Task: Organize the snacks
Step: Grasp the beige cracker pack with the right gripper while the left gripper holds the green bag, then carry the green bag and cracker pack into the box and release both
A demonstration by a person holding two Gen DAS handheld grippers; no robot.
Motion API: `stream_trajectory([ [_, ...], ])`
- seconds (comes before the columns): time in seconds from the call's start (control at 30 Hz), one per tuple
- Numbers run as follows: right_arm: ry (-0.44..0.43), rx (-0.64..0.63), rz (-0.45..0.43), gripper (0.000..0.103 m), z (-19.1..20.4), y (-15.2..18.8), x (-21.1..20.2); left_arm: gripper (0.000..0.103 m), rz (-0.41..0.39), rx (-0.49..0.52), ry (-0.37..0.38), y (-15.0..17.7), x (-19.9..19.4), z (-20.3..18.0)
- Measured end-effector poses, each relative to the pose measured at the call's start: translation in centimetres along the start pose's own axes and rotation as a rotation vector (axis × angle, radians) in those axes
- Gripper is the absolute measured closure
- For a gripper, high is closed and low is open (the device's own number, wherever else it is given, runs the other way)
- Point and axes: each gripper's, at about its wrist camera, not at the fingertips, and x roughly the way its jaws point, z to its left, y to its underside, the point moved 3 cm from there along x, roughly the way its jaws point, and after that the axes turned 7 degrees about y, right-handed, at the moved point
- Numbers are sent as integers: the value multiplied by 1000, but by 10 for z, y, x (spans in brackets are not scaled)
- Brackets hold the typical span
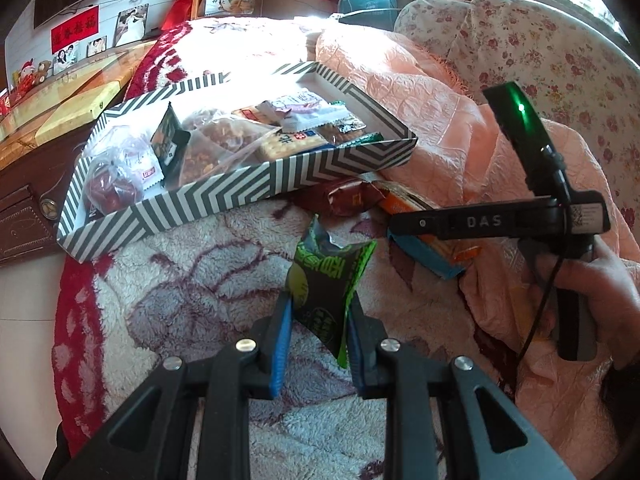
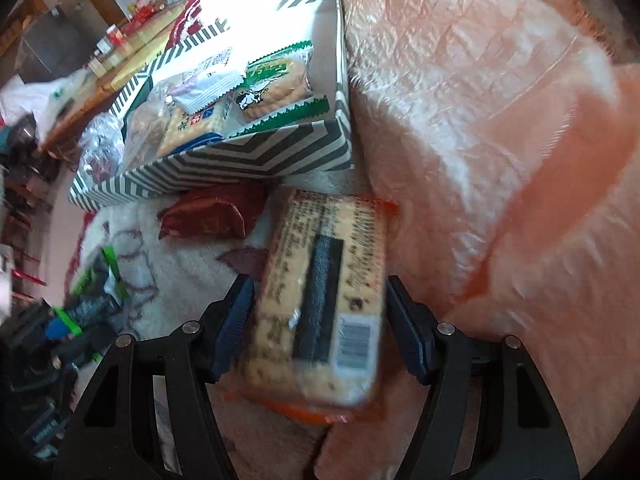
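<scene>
Left tool (image 1: 318,320): clamped on the green snack pouch (image 1: 326,288), held above the fleece blanket (image 1: 192,300).
Pouch handling: light, crinkly, likely slippery; grip the flat middle.
Right tool (image 2: 320,320): fingers straddle the cracker pack (image 2: 320,312); contact unclear.
Cracker pack: brittle; hold long sides gently.
Striped box (image 1: 240,188): just beyond.

I was working in a lived-in home bedroom. A fleecy blanket (image 1: 192,288) covered the bed, beside it lay a pink quilt (image 1: 440,120), and beyond it family photos (image 1: 132,24) hung by a red banner (image 1: 75,29).
</scene>
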Motion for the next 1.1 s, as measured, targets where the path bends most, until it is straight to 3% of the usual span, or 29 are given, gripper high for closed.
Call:
stream_trajectory([
  [0.03,-13,7,-4,48,0,0,3,76,-2,-1,0,0,-1,0],
  [0.23,-31,-51,-16,49,13,18,-11,76,-29,-26,-9,1,-14,9],
  [0.57,-98,-87,-141,50,47,46,-64,76,-73,-58,-38,-1,-34,23],
  [1.1,-134,-101,-214,50,63,16,-88,76,-116,-31,-100,-38,-44,39],
])
